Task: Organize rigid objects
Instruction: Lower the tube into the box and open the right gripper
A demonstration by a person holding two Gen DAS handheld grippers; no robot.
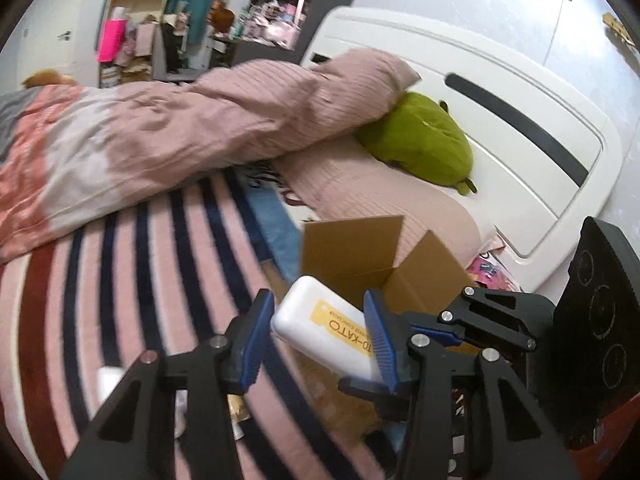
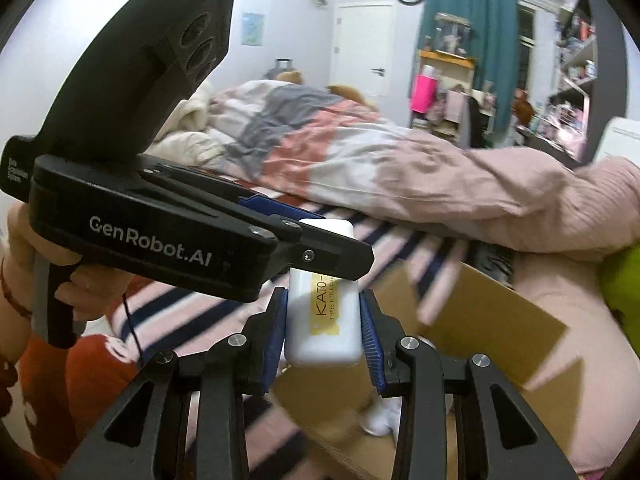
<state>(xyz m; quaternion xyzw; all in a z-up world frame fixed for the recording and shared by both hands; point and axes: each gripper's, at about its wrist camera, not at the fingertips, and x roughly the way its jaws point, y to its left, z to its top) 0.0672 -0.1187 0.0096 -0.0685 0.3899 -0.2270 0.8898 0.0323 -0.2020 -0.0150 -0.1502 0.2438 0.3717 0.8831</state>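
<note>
Both grippers meet at one white bottle (image 2: 322, 316) above the bed: the right gripper (image 2: 323, 330) clamps its sides, while the left gripper (image 1: 320, 336) stands narrowed around its far end, contact unclear. Judging by this, dropping it into the cardboard box (image 1: 416, 276) remains.

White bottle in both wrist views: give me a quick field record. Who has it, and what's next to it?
item: white KATO bottle
right gripper: jaws clamped on the bottle's sides
left gripper: jaws around the bottle's other end, contact unclear
nearby: open cardboard box, flaps up, just beyond the bottle
surface: striped bed cover
</note>
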